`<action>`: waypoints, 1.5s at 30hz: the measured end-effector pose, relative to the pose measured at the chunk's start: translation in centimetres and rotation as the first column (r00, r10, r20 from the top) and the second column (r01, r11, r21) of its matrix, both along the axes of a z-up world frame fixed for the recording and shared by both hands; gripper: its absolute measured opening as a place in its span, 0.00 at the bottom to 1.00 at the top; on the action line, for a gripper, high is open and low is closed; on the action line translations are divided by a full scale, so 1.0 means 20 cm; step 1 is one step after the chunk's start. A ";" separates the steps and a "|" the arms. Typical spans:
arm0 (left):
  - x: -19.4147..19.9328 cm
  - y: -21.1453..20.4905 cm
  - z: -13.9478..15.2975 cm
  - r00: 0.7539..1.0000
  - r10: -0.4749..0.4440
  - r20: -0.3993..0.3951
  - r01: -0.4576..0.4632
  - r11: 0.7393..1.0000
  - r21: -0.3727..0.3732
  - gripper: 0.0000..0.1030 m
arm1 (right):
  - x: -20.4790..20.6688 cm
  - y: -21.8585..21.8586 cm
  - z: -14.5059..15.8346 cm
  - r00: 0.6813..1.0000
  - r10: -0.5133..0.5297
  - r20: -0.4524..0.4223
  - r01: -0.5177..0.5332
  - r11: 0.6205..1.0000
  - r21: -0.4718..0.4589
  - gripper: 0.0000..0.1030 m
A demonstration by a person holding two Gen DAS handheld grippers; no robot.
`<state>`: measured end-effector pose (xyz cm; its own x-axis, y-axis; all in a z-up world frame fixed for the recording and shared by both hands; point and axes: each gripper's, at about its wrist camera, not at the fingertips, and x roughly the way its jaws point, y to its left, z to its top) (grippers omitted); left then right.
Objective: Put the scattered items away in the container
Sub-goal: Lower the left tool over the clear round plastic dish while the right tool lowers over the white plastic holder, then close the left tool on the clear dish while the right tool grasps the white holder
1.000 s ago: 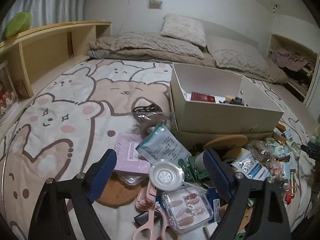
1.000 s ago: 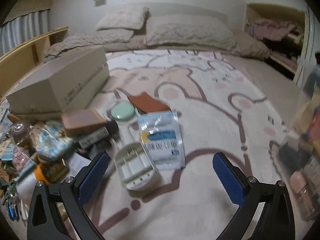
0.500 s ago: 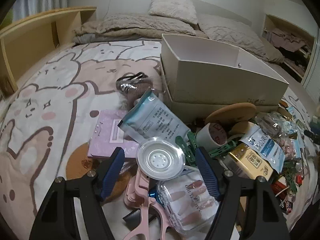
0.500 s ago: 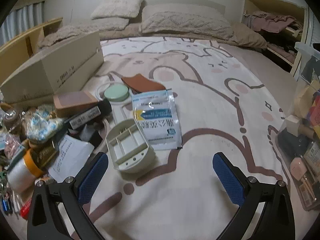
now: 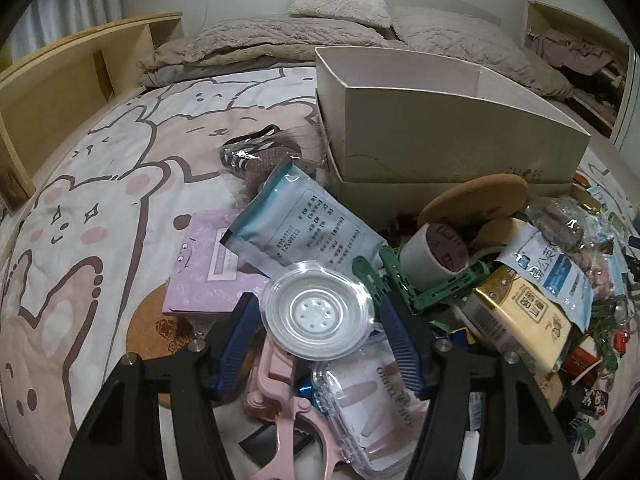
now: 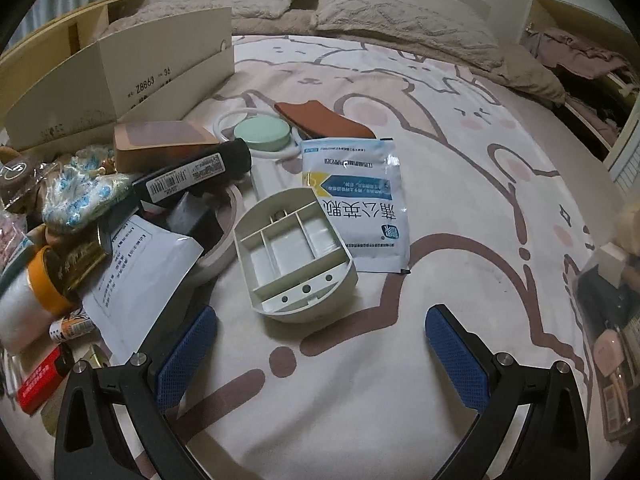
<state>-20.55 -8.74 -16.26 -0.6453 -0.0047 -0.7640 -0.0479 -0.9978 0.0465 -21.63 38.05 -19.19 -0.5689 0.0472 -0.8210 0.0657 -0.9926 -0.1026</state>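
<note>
A clear round plastic dish (image 5: 318, 316) lies on top of the clutter. My left gripper (image 5: 318, 303) straddles it, one blue pad close on each side. The jaws are closing and a thin gap still shows at the left pad. The beige shoe box (image 5: 440, 136) stands open-topped just beyond the pile, and its side (image 6: 120, 80) also shows in the right wrist view. My right gripper (image 6: 322, 311) hangs wide open above the bedspread. It holds nothing, and a cream compartment tray (image 6: 296, 252) lies just ahead of its fingertips.
Around the dish lie a teal pouch (image 5: 308, 224), a purple card (image 5: 208, 264), a pink curler (image 5: 288, 412), a nail case (image 5: 372, 400), a tape roll (image 5: 432, 256) and a cork disc (image 5: 476, 196). Beside the tray are a blue-white sachet (image 6: 360, 204), a green compact (image 6: 262, 134) and a black tube (image 6: 196, 172).
My left gripper has sunk toward the pile and its jaws have narrowed around the clear dish. The right gripper has dropped closer to the cream tray, still wide.
</note>
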 end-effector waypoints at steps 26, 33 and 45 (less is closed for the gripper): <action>-0.02 0.04 -0.04 1.000 0.009 -0.007 -0.010 0.988 -0.152 0.55 | -0.03 0.08 -0.06 0.999 -0.024 0.048 0.030 0.992 -0.121 1.00; -0.02 0.04 -0.03 1.000 0.013 -0.005 -0.013 0.990 -0.140 0.54 | -0.02 0.05 -0.04 0.999 -0.029 0.020 0.030 0.997 -0.067 1.00; -0.02 0.03 -0.03 1.000 0.009 -0.006 -0.009 0.993 -0.119 0.54 | -0.03 -0.12 0.10 0.993 0.046 -0.108 -0.025 0.980 0.197 0.92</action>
